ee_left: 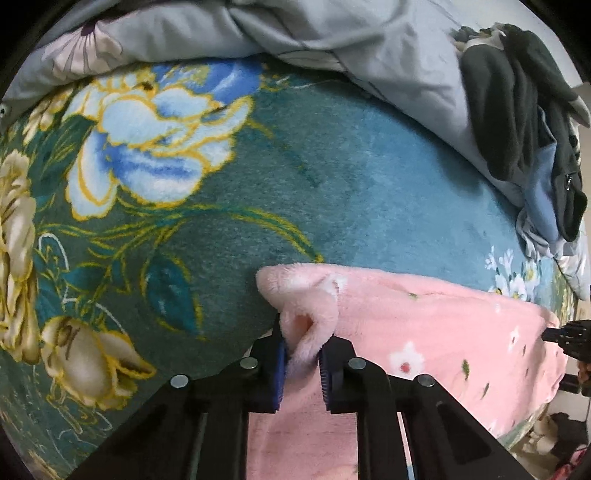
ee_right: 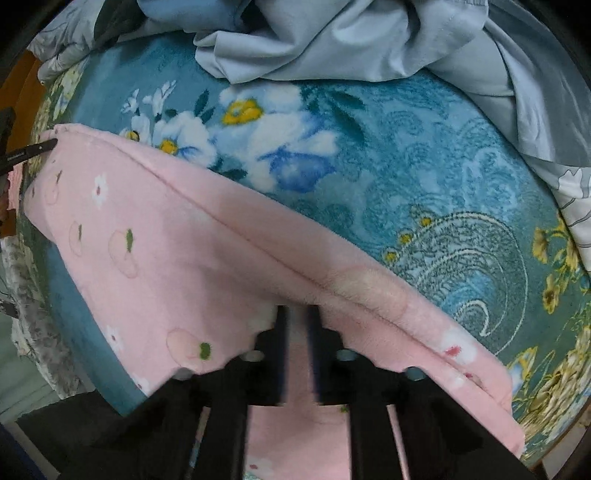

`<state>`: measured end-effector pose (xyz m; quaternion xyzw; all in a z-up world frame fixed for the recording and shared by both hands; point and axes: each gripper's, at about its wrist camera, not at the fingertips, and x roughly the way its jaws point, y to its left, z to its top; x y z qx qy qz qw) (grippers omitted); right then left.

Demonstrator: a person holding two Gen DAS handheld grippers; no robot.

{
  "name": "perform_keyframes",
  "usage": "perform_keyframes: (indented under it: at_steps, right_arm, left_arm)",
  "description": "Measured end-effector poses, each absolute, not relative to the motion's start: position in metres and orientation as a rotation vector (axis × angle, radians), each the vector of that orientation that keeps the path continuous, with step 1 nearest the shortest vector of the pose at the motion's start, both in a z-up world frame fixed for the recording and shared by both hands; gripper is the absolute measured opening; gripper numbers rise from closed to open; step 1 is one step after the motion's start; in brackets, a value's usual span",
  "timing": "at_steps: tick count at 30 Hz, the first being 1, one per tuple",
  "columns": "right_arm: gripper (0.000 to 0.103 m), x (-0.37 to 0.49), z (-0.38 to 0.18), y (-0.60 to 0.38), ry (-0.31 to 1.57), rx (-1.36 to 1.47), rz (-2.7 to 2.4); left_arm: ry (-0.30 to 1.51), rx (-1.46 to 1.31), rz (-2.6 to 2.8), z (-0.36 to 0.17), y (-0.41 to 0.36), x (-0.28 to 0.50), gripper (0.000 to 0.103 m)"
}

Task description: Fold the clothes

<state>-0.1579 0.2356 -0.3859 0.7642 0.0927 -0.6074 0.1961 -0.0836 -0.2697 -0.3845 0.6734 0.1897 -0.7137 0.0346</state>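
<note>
A pink fleece garment (ee_left: 443, 332) with small flowers lies stretched across a teal floral blanket (ee_left: 295, 177). My left gripper (ee_left: 303, 354) is shut on a bunched corner of the pink garment at its left end. In the right wrist view my right gripper (ee_right: 298, 328) is shut on the pink garment (ee_right: 166, 236) near its folded edge, with cloth between the fingers. The left gripper's tip (ee_right: 33, 149) shows at the garment's far end, and the right gripper's tip (ee_left: 565, 334) shows at the right of the left wrist view.
A rumpled grey duvet (ee_left: 295, 33) lies along the back of the bed and also shows in the right wrist view (ee_right: 351, 40). A pile of dark and blue clothes (ee_left: 524, 122) sits at the back right. The blanket (ee_right: 424, 158) ends at the bed's edges.
</note>
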Motion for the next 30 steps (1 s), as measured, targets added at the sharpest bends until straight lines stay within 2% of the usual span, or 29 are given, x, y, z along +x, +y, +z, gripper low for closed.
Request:
perform_keyframes:
  at_steps: [1, 6, 9, 11, 16, 19, 21, 23, 24, 26, 27, 28, 29, 30]
  right_arm:
    - [0.002, -0.157, -0.383, 0.235, 0.251, 2.132, -1.71]
    - [0.0, -0.174, -0.339, 0.237, 0.172, 1.975, -1.895]
    - [0.0, -0.193, -0.339, 0.24, 0.141, 1.981, -1.919]
    - [0.0, -0.197, -0.344, 0.239, 0.158, 1.999, -1.901]
    - [0.0, -0.189, -0.347, 0.247, 0.157, 2.03, -1.875]
    - [0.0, -0.177, -0.347, 0.252, 0.136, 2.053, -1.879]
    - [0.0, -0.173, -0.345, 0.254, 0.091, 2.07, -1.894]
    - [0.0, -0.167, -0.337, 0.257, 0.034, 2.08, -1.93]
    - [0.0, -0.162, -0.333, 0.259, 0.003, 2.083, -1.952]
    - [0.0, -0.154, -0.325, 0.264, -0.086, 2.089, -2.001]
    - [0.001, -0.149, -0.323, 0.268, -0.153, 2.099, -2.032]
    - [0.008, -0.144, -0.32, 0.273, -0.217, 2.112, -2.053]
    - [0.026, -0.136, -0.319, 0.276, -0.274, 2.127, -2.072]
    - [0.037, -0.126, -0.319, 0.282, -0.338, 2.145, -2.097]
  left_arm:
    - [0.596, 2.034, -2.214, -0.378, -0.272, -0.082, 0.015]
    - [0.668, 1.85, -2.308, -0.346, -0.295, -0.074, 0.014]
    - [0.62, 1.885, -2.252, -0.358, -0.3, -0.078, 0.014]
    - [0.6, 1.896, -2.194, -0.37, -0.307, -0.081, 0.009]
    - [0.673, 1.909, -2.119, -0.385, -0.323, -0.084, 0.009]
    - [0.76, 1.92, -2.135, -0.378, -0.331, -0.077, 0.013]
    - [0.805, 1.899, -2.144, -0.369, -0.341, -0.067, 0.023]
    - [0.836, 1.817, -2.136, -0.356, -0.354, -0.048, 0.042]
    - [0.856, 1.775, -2.128, -0.35, -0.361, -0.037, 0.045]
    - [0.943, 1.678, -2.081, -0.345, -0.371, -0.003, 0.061]
    - [0.984, 1.629, -2.056, -0.342, -0.376, 0.014, 0.063]
    - [1.026, 1.585, -2.028, -0.342, -0.378, 0.028, 0.064]
    - [1.076, 1.564, -1.99, -0.352, -0.367, 0.032, 0.064]
    - [1.124, 1.546, -1.952, -0.362, -0.355, 0.036, 0.064]
